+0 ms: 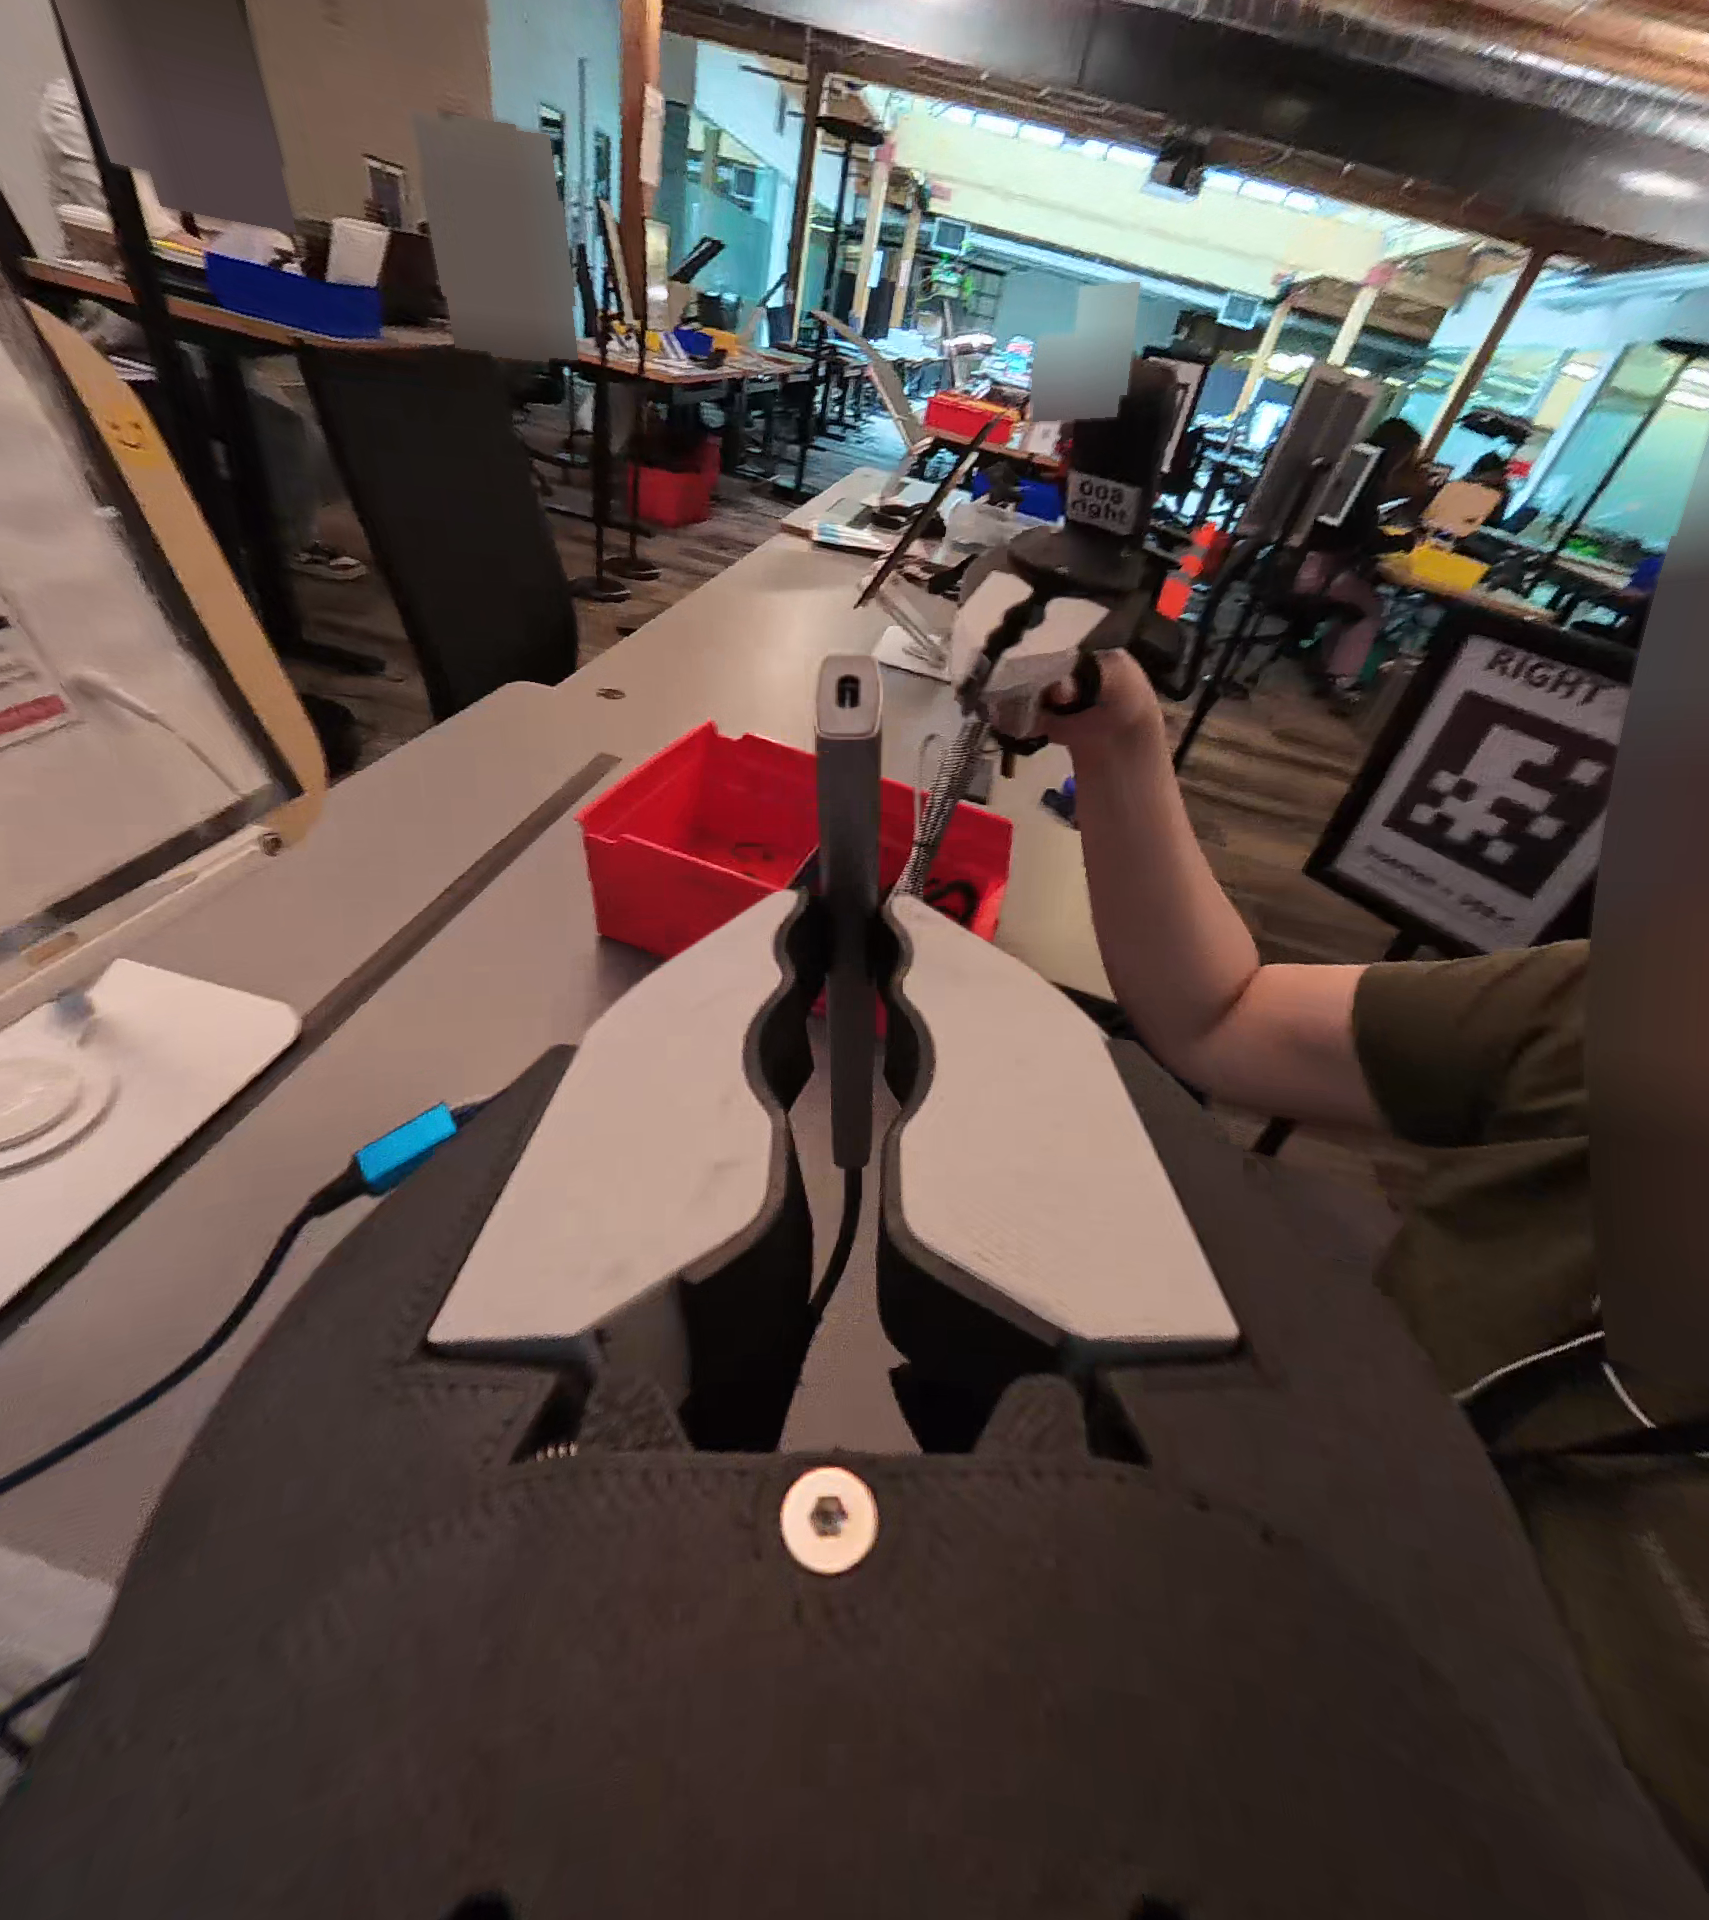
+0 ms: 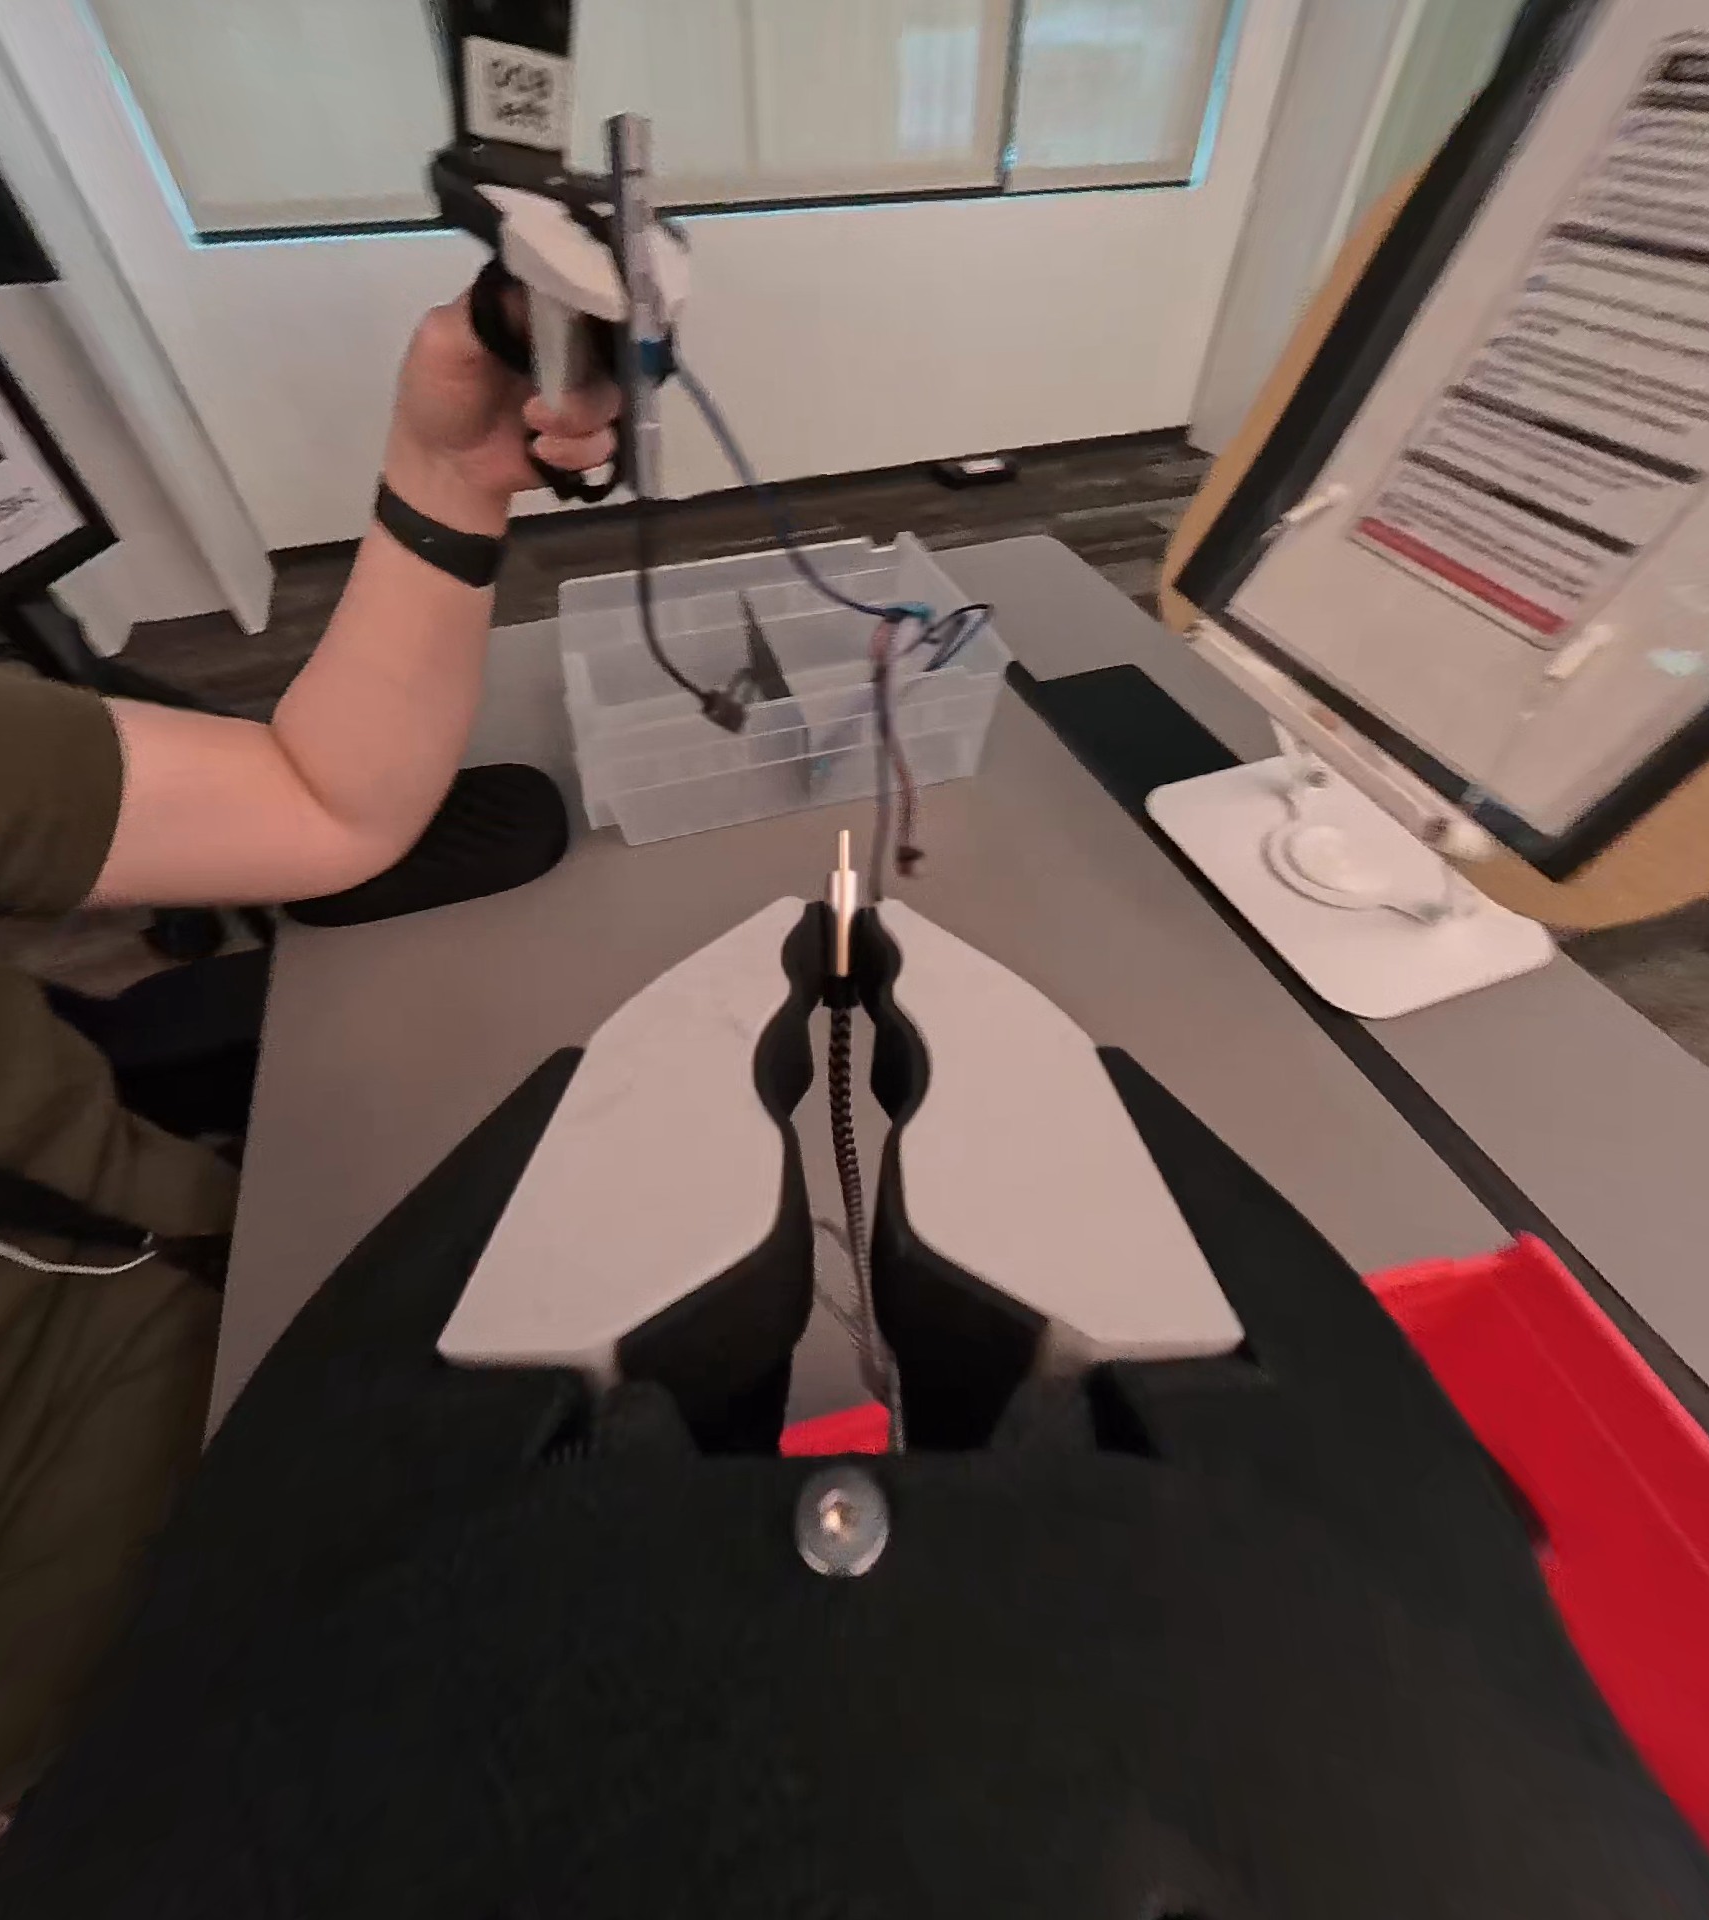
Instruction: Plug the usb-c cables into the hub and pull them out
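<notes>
Holding the grey hub (image 1: 848,883) upright, clamped in the left gripper (image 1: 845,935) jaws, while the right gripper (image 2: 842,935) jaws pinch a braided usb-c cable (image 2: 848,1091) plug above the counter (image 2: 1089,935), near the red bin (image 1: 704,831).

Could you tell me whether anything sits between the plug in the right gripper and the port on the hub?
Nothing visible does. The right gripper holds the braided cable's plug in open air, and the left gripper holds the hub upright with its end port uncovered. Only empty space above the table separates them.
</notes>
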`<state>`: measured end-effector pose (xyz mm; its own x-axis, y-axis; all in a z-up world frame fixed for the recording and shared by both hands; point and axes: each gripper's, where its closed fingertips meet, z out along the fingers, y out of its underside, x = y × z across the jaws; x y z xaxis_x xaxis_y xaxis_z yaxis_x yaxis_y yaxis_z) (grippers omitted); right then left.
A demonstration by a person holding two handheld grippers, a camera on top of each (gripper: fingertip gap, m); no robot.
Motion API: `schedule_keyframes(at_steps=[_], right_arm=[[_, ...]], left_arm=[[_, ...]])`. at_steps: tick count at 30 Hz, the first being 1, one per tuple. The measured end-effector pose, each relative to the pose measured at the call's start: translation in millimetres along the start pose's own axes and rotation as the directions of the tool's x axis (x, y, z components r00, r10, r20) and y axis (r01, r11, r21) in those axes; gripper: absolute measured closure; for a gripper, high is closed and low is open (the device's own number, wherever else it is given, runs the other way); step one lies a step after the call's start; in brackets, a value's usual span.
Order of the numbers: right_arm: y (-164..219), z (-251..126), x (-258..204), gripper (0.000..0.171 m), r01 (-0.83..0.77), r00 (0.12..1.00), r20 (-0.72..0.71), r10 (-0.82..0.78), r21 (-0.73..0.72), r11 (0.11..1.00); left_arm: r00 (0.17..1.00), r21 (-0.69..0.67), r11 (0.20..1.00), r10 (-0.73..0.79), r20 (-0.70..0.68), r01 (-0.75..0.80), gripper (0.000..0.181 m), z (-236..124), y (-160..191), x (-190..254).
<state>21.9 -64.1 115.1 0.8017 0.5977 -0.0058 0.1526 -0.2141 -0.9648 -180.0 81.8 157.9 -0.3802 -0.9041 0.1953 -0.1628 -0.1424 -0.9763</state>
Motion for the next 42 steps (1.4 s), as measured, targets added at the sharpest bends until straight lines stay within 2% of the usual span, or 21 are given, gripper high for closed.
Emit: schedule_keyframes(at_steps=[6,8,12,14,18,21,23,25,29,33,36,39,42], right_arm=[[7.4,-61.0,18.8,0.164,-0.015,0.985,-0.172,0.019,0.021,1.000],[24.5,-72.4,29.5,0.164,-0.047,0.973,-0.227,0.038,-0.034,0.998],[74.0,-71.0,45.7,0.164,-0.164,0.969,-0.218,0.119,-0.202,0.966],[110.5,-64.7,51.1,0.164,-0.240,0.963,-0.203,0.179,-0.334,0.912],[179.2,-57.3,51.2,0.164,-0.377,0.925,-0.192,0.328,-0.572,0.729],[206.8,-52.8,47.5,0.164,-0.441,0.882,-0.185,0.433,-0.645,0.624],[216.5,-49.4,48.7,0.163,-0.448,0.872,-0.183,0.454,-0.672,0.589],[208.9,-41.2,49.4,0.163,-0.401,0.894,-0.132,0.429,-0.664,0.631],[146.9,-27.2,40.0,0.164,-0.244,0.961,-0.012,0.276,-0.502,0.830],[96.5,-33.6,31.6,0.164,-0.099,0.995,-0.032,0.093,-0.348,0.932],[86.6,-37.9,31.0,0.164,-0.079,0.996,-0.069,0.060,-0.316,0.946],[103.2,-36.0,34.5,0.164,-0.161,0.987,-0.049,0.154,-0.355,0.921],[122.7,-39.4,53.4,0.165,-0.248,0.969,-0.122,0.217,-0.398,0.883]], left_arm=[[0.999,-0.023,1.000,0.019,-0.032,-0.020,0.173,10.3,-0.1,16.8],[0.998,-0.033,0.999,0.027,-0.052,-0.029,0.173,15.6,0.5,24.4],[0.998,-0.055,0.998,0.042,-0.055,-0.045,0.173,25.9,3.5,28.7],[0.997,-0.067,0.997,0.037,-0.061,-0.041,0.173,31.3,6.3,29.0],[0.997,-0.096,0.995,0.026,-0.068,-0.032,0.173,43.1,13.2,26.0],[0.996,-0.113,0.994,0.005,-0.087,-0.015,0.173,51.6,17.9,25.3],[0.996,-0.126,0.992,0.000,-0.094,-0.011,0.173,56.9,21.0,25.4],[0.995,-0.141,0.990,0.000,-0.099,-0.014,0.173,61.5,24.3,26.2],[0.995,-0.157,0.987,0.009,-0.104,-0.026,0.173,66.4,27.2,28.4],[0.994,-0.159,0.987,0.006,-0.108,-0.024,0.173,67.6,27.9,29.0],[0.994,-0.161,0.987,0.005,-0.106,-0.023,0.173,68.0,28.3,28.9],[0.994,-0.164,0.986,0.007,-0.106,-0.024,0.173,68.7,28.9,29.4],[0.994,-0.166,0.986,0.004,-0.105,-0.022,0.173,69.5,29.7,28.8]])
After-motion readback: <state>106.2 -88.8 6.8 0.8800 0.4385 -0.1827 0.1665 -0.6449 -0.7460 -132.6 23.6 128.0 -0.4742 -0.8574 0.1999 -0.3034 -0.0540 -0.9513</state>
